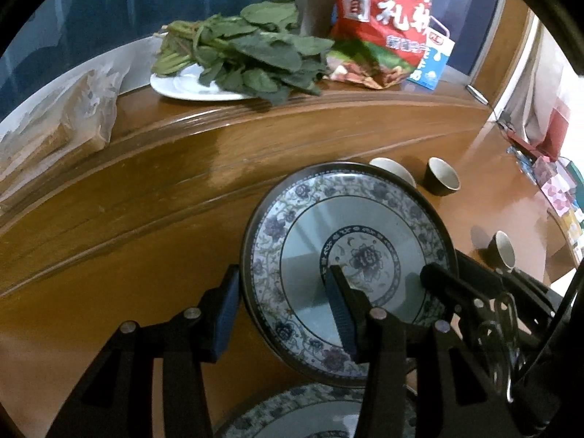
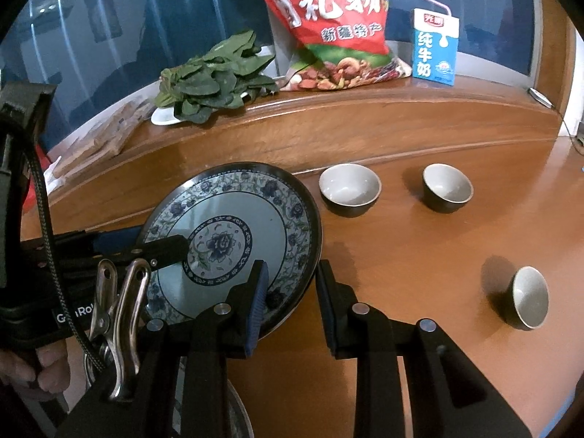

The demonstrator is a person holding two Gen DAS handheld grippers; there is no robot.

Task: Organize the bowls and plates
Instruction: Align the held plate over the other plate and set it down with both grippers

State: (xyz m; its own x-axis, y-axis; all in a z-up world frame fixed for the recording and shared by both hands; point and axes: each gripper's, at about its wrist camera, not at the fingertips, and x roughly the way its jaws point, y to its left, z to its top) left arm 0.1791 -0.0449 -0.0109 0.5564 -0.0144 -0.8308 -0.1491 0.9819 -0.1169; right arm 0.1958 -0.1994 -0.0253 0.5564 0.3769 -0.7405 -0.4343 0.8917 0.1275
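Note:
A blue-and-white floral plate [image 1: 350, 255] [image 2: 237, 241] is held tilted above the wooden table. My left gripper [image 1: 284, 306] straddles its left rim, one blue pad outside and one on the plate's face; whether it is clamped is unclear. My right gripper [image 2: 292, 303] straddles its right rim with a visible gap around the edge. A second floral plate [image 1: 314, 416] lies below, mostly hidden. Three small dark bowls with pale insides stand on the table: one [image 2: 349, 189], another [image 2: 447, 187], and a third [image 2: 529, 297].
On the raised wooden ledge [image 2: 365, 116] sit a white plate of spinach [image 1: 204, 84], a red snack bag [image 2: 339, 25], a blue milk carton [image 2: 434, 47] and a plastic-wrapped bundle [image 1: 65, 120]. Coloured boxes [image 1: 558, 186] lie at the far right.

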